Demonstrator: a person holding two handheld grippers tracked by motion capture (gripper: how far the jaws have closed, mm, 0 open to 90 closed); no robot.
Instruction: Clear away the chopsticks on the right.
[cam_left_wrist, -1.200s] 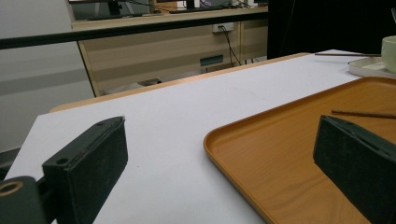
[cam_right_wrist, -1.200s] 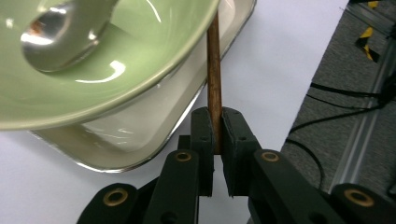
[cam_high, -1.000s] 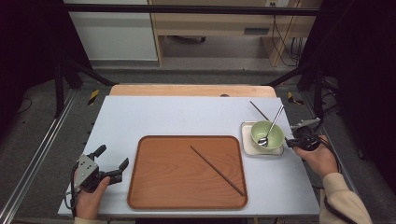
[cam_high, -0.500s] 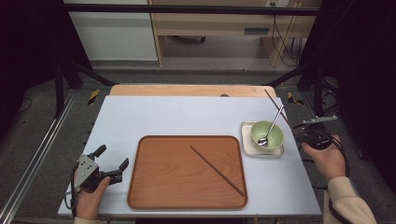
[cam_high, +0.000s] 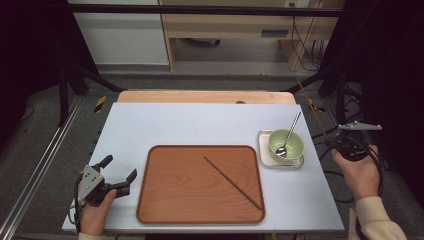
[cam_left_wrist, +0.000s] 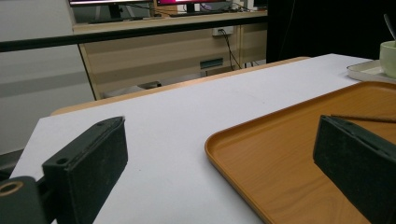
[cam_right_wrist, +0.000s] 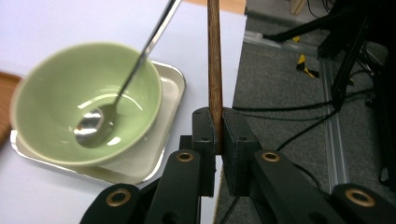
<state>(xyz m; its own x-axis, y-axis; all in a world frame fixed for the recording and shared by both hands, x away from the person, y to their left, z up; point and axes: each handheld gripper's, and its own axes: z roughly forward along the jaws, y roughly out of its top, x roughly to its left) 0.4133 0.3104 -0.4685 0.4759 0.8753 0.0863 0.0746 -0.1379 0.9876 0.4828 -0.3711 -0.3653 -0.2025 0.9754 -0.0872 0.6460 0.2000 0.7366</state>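
The right gripper (cam_right_wrist: 215, 140) pinches a thin brown wooden chopstick (cam_right_wrist: 214, 70) tight at the right of the frame, beside the green bowl (cam_high: 286, 144), likely to join its twin on the orange tray (cam_high: 165, 200). The left gripper (cam_high: 119, 176) waits wide open, lower left.

Spoon (cam_high: 287, 139) in green bowl (cam_high: 286, 145), steel tray (cam_high: 265, 150)

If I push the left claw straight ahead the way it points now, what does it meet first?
Probably the near left rim of the wooden tray: the open left claw straddles that corner, with a chopstick lying on the tray beyond its right pad. Depth is hard to judge.
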